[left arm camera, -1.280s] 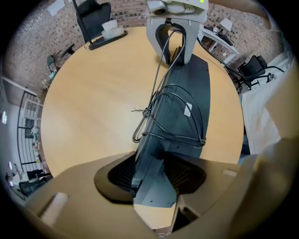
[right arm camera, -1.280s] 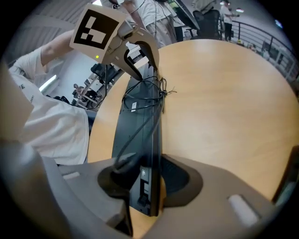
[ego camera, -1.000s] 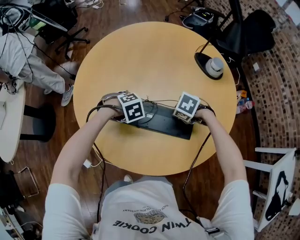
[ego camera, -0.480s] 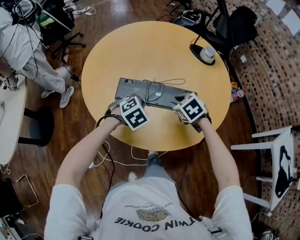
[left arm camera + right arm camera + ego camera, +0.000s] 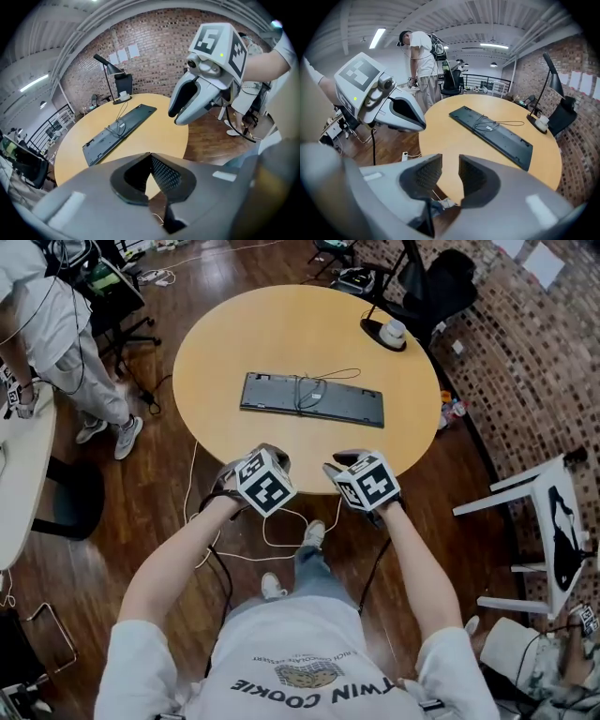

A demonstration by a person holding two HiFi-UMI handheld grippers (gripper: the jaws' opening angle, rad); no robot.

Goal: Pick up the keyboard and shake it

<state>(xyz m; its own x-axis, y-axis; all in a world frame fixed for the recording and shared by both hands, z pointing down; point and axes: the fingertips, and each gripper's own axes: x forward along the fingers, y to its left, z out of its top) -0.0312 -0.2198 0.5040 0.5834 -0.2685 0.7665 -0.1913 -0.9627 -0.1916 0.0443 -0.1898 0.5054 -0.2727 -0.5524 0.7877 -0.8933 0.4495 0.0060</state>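
The dark keyboard [image 5: 312, 399] lies flat on the round wooden table [image 5: 216, 343], its cable looped over its middle. It also shows in the left gripper view [image 5: 119, 133] and the right gripper view [image 5: 492, 131]. Both grippers hover at the table's near edge, well short of the keyboard and not touching it. My left gripper [image 5: 270, 454] [image 5: 150, 157] is shut with nothing between its pads. My right gripper [image 5: 343, 463] [image 5: 450, 164] is open; its jaws have just been closing, and the narrow gap between them holds nothing.
A desk lamp [image 5: 384, 333] stands at the table's far right edge. A person [image 5: 42, 306] stands at the left by chairs and cables. A black chair [image 5: 433, 285] is behind the table, a white chair [image 5: 534, 512] at the right. A white cable [image 5: 272, 532] lies on the floor.
Both grippers have drawn back from the keyboard's two ends to the table's near edge. The keyboard is let go and lies on the table. The left jaws have shut.
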